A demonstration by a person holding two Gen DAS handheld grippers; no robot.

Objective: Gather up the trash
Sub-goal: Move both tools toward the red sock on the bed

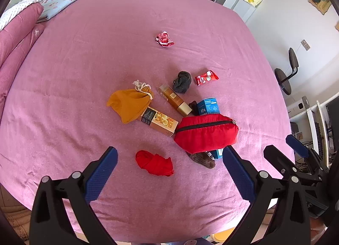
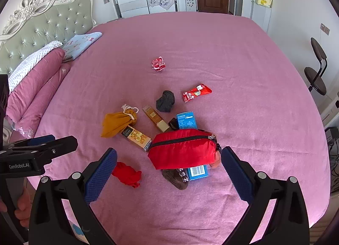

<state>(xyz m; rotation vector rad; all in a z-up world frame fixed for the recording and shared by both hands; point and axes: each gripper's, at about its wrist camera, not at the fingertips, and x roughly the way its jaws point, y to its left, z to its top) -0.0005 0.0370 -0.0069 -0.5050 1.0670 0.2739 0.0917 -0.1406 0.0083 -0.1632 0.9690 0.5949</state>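
On the pink bed lie a crumpled red wrapper, a red candy packet, two gold boxes, a blue box and a second blue box under a red zip pouch. My left gripper is open and empty above the near bed edge, a red cloth bundle between its fingers. My right gripper is open and empty just in front of the pouch.
An orange drawstring bag, a grey sock ball and a brown sock lie among the items. Pillows and a folded blanket sit at the headboard, left. A chair stands right of the bed.
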